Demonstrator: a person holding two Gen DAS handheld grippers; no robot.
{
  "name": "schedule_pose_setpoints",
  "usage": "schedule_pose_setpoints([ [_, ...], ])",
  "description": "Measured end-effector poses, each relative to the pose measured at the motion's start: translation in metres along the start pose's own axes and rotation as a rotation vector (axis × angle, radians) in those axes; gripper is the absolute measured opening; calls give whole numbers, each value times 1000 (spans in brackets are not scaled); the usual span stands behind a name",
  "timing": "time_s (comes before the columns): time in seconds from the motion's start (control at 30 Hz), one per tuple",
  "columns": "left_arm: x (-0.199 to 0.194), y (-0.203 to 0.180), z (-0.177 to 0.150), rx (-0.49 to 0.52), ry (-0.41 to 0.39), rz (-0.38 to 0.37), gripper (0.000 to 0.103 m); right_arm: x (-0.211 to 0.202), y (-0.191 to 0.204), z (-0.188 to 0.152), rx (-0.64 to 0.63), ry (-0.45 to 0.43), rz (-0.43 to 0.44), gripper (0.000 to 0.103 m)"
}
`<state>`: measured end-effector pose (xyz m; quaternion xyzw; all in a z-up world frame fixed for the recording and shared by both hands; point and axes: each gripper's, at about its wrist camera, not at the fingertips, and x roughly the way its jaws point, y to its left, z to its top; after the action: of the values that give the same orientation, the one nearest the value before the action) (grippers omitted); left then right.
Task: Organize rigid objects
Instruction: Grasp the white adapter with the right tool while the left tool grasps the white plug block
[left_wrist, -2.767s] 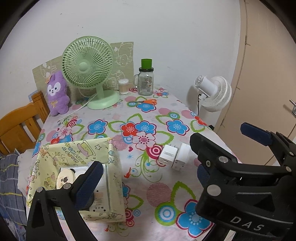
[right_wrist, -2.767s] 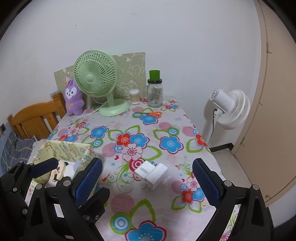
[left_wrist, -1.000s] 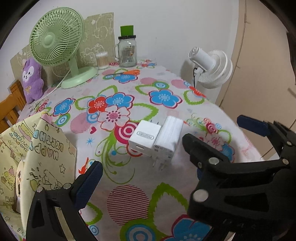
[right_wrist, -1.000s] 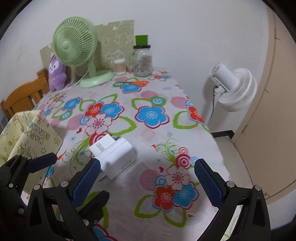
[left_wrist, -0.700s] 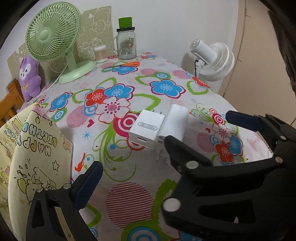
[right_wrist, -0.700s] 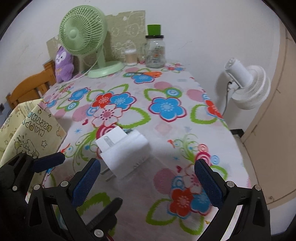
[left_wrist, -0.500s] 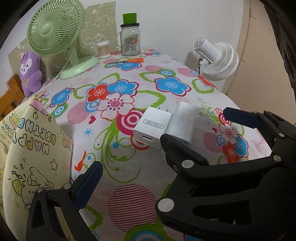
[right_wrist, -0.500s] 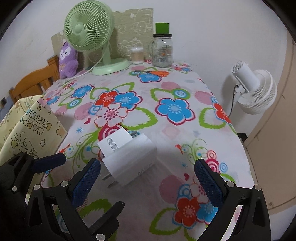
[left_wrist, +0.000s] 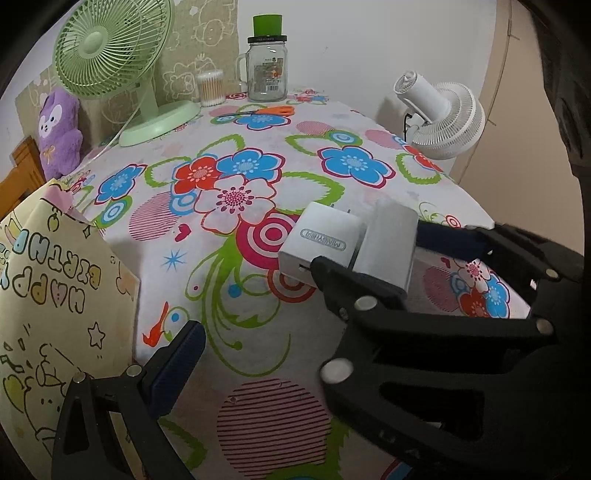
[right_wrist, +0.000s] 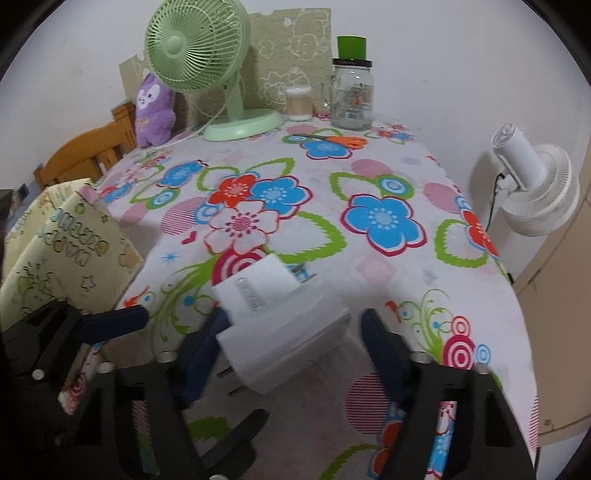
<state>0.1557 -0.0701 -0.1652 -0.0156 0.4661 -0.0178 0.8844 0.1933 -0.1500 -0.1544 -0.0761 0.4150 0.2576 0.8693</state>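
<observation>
The larger white charger (right_wrist: 288, 343) lies on the flowered tablecloth (right_wrist: 369, 280), touching the smaller white USB charger (right_wrist: 255, 284). My right gripper (right_wrist: 291, 350) has just been closing around it: the left pad meets its side, the right pad looks just clear. My left gripper (left_wrist: 303, 354) hangs spread wide beside the yellow birthday box (left_wrist: 48, 295).

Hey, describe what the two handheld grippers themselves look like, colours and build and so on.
Both are matte black plastic clamps. The right gripper has two angular fingers faced with dark blue ribbed pads and studded with round silver pins. The left gripper matches it, with the same blue pad on its finger. No cables, markings or sleeves show.
</observation>
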Motion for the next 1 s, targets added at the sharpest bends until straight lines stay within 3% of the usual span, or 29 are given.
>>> schedule_pose_setpoints([
  [0.3, -2, -5, -1, 15, -6, 9, 103, -8, -7, -6, 24, 10, -23, 65],
  [0.77, 3, -22, 12, 49, -29, -5, 103, -20, -30, -7, 102, -18, -129, 64],
  [1.0, 13, -20, 26, 42, -31, 12, 103, -13, -47, 3, 201, -36, -140, 64],
])
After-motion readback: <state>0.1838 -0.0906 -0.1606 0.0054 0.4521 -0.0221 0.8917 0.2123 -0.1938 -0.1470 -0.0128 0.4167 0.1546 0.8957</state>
